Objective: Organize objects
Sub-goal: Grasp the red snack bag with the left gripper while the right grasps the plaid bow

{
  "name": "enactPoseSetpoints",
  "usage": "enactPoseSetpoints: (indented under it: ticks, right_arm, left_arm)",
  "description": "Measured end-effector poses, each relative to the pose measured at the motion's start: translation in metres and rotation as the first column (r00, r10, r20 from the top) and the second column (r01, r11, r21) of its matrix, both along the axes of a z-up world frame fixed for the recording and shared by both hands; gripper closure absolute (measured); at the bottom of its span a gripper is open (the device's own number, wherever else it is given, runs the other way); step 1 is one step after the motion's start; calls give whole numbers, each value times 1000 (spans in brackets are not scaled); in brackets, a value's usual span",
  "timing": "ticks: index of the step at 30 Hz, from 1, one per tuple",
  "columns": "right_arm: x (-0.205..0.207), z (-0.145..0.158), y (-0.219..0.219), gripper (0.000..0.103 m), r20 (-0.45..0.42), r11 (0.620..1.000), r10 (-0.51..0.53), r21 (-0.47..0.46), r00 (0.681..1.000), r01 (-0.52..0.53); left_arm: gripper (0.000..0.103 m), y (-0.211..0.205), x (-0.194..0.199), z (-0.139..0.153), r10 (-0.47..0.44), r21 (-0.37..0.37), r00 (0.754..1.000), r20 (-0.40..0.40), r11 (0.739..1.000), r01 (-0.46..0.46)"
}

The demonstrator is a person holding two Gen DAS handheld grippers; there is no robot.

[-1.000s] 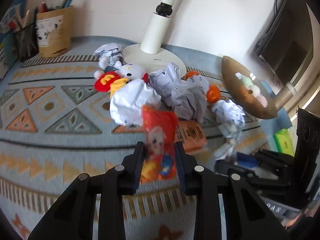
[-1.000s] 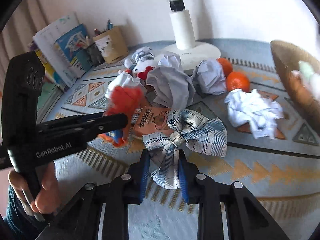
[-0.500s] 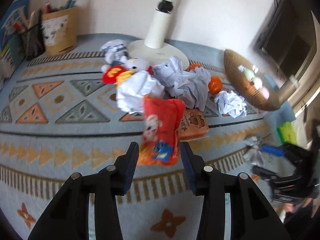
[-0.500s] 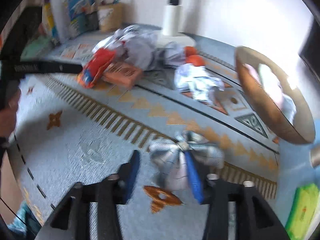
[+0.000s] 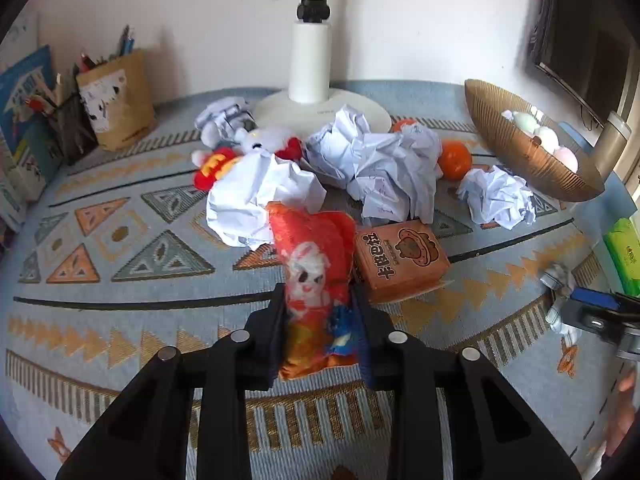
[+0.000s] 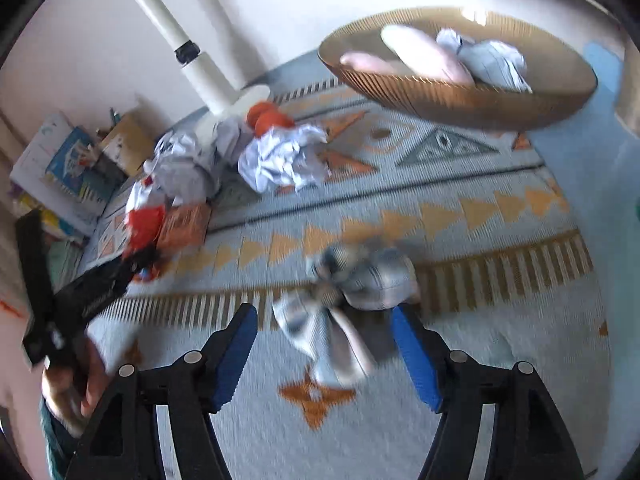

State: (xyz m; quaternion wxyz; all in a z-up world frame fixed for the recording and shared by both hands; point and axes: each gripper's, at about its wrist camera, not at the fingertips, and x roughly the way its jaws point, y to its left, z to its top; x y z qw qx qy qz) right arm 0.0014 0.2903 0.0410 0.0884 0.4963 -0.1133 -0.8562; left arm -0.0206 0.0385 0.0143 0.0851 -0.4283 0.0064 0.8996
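My left gripper (image 5: 318,312) is shut on a red snack packet (image 5: 316,276) with a rabbit print, held just above the patterned cloth. An orange snack box (image 5: 400,262) lies right beside it. My right gripper (image 6: 324,344) is open, its jaws wide apart. A plaid fabric bow (image 6: 344,292) lies loose on the cloth between its blue fingers (image 6: 236,356), blurred. The bow and right gripper also show at the right edge of the left wrist view (image 5: 560,300). A ribbed brown bowl (image 6: 460,96) with soft items stands beyond the bow.
Crumpled paper balls (image 5: 380,168), a white plush toy (image 5: 256,144) and two oranges (image 5: 454,160) crowd around a white lamp base (image 5: 320,108). A paper bag of pens (image 5: 116,100) and books stand at the back left. A green packet (image 5: 626,252) lies at the right.
My right gripper carried the bow away from the pile toward the bowl, then opened and let it go onto the cloth. My left gripper stays shut on the red packet.
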Motion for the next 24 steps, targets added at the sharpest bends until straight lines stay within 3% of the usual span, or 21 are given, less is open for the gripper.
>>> enactPoseSetpoints:
  ticks: [4, 6, 7, 9, 12, 15, 19, 24]
  right_arm:
    - [-3, -2, -31, 37, -63, 984, 28, 176, 998, -17]
    - [3, -3, -43, 64, -93, 965, 81, 255, 992, -55]
    - [7, -2, -47, 67, -103, 957, 103, 281, 989, -71]
    - [15, 0, -49, 78, -110, 958, 142, 267, 984, -108]
    - [28, 11, -42, 81, -132, 971, 203, 155, 970, -182]
    - [41, 33, -26, 81, -192, 975, 207, 117, 959, -187]
    - [41, 82, 14, 81, -312, 989, 139, 86, 940, -117]
    - [7, 142, 65, 81, -454, 997, 7, 69, 891, 27]
  left_arm:
    - [78, -16, 11, 7, 18, 90, 1000, -3, 996, -18]
    - [78, -23, 19, 13, 14, 137, 1000, -13, 991, -13]
    - [78, -23, 21, 14, 14, 145, 1000, -14, 989, -12]
    - [78, -23, 28, 19, 13, 167, 1000, -14, 986, -10]
    - [78, -13, 38, 29, -5, 182, 1000, -30, 983, 11]
    - [78, 4, 46, 45, -36, 181, 998, -59, 982, 46]
    - [78, 36, 42, 80, -81, 199, 989, -124, 974, 105]
    - [78, 95, 11, 126, -144, 199, 958, -248, 960, 196]
